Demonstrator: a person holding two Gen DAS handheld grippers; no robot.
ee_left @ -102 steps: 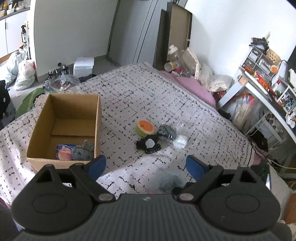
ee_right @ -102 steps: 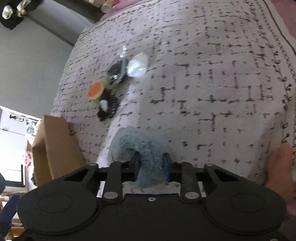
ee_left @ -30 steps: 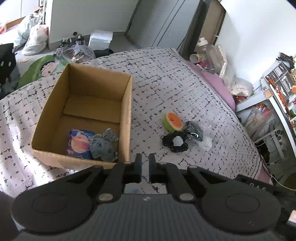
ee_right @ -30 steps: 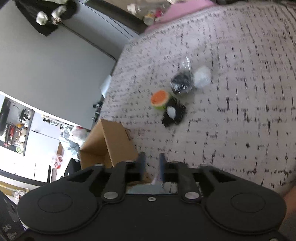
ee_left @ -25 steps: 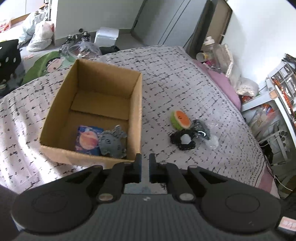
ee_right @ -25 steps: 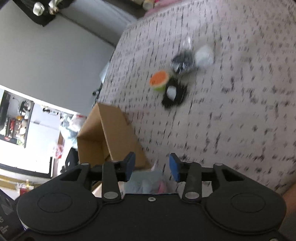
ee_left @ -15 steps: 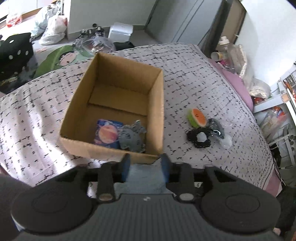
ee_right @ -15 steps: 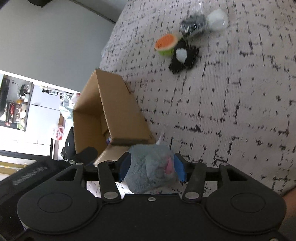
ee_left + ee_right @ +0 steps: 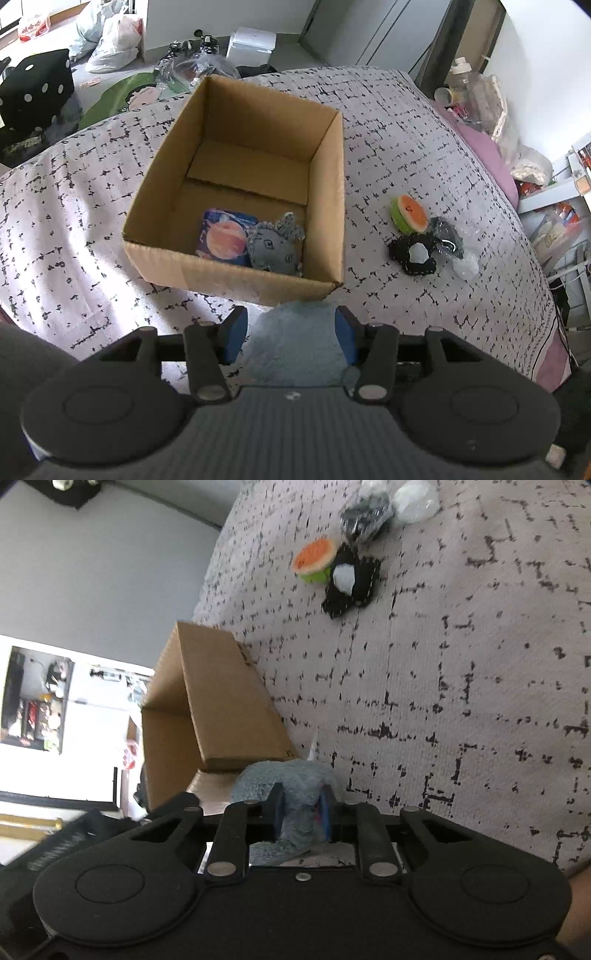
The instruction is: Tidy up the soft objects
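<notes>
Right wrist view: the right gripper was closing, pinching the fluffy blue-grey plush toy; the left gripper was opening, releasing it near the open brown cardboard box, probably for boxing.

A brown cardboard box sits on a pale bedspread patterned with broken black grid lines. Inside the box lie a grey plush and a blue packet with an orange disc. Beside the box are an orange-and-green round toy and a black-and-white one.

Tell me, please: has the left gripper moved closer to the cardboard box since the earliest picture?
Yes. In the left wrist view the cardboard box now sits nearly centred, just beyond the left gripper, whereas before it stood off to the left.
</notes>
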